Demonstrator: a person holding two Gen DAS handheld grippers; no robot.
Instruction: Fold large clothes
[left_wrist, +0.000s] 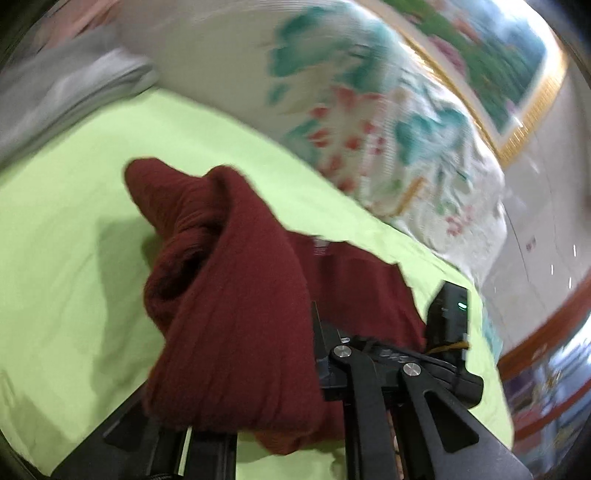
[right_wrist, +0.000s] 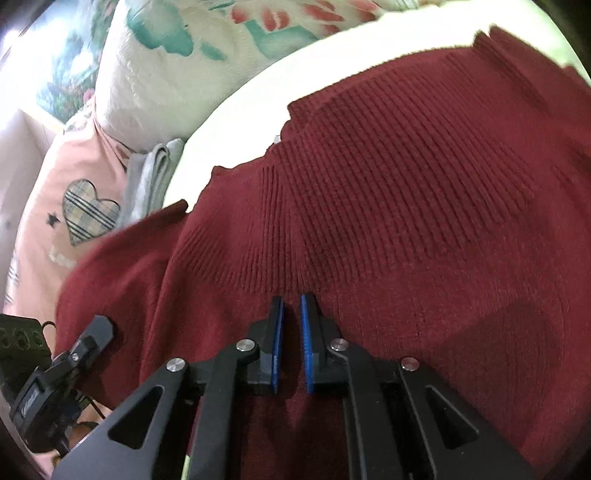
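Left wrist view showed a dark red ribbed-knit sweater (left_wrist: 236, 295) bunched and lifted over a lime-green sheet (left_wrist: 66, 258), its thick fold draped across the left gripper (left_wrist: 295, 369), whose jaws were clamped on the cloth. Right wrist view showed the same sweater (right_wrist: 388, 192) spread flat ahead of and beneath the right gripper (right_wrist: 291, 306), angled downward, its blue pads (right_wrist: 306, 343) drawn close and pinching a ridge of knit. No writing on the sweater could be read.
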